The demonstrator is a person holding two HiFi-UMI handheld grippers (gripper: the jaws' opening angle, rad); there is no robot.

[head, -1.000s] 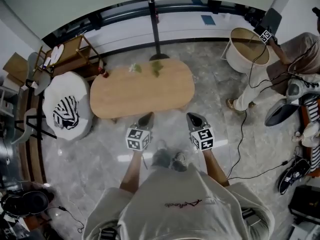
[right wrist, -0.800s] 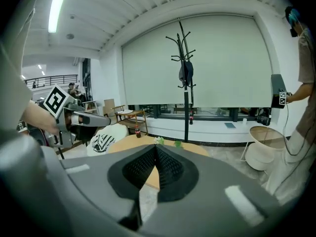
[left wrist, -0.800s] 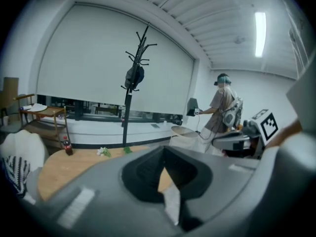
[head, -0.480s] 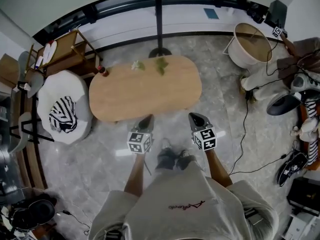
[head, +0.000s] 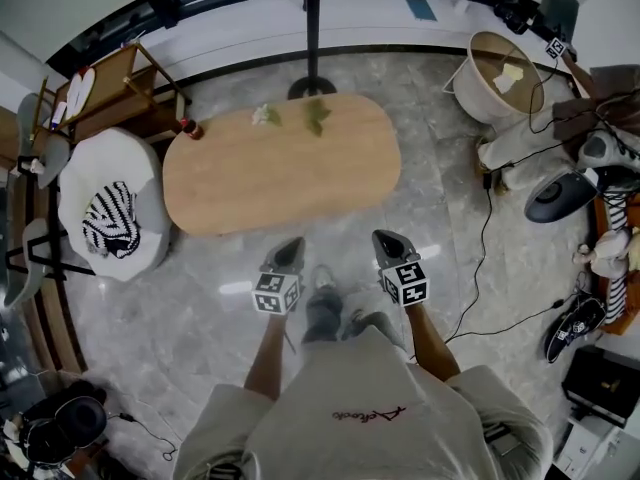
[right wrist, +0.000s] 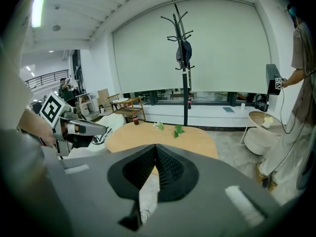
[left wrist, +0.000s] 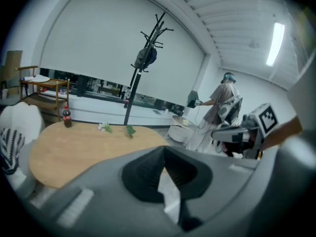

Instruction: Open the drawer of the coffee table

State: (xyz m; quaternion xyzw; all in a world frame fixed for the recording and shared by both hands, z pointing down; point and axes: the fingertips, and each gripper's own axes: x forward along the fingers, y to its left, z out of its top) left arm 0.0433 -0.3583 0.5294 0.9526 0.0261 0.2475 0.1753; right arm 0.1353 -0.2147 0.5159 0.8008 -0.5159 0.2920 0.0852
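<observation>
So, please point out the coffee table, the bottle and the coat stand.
coffee table [head: 280, 176], head view, bare top.
bottle [left wrist: 66, 119], left gripper view, body.
coat stand [right wrist: 185, 102], right gripper view, pole.

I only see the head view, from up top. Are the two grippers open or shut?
Observer: Both shut. The left gripper has its jaws together with nothing between them; the right gripper too.
Child: Is anything hanging on the coat stand behind the table?
Observer: Yes, a dark bag hangs high on it.
Child: What's at the table's far-left corner?
Observer: A bottle with a red label, standing upright.
</observation>
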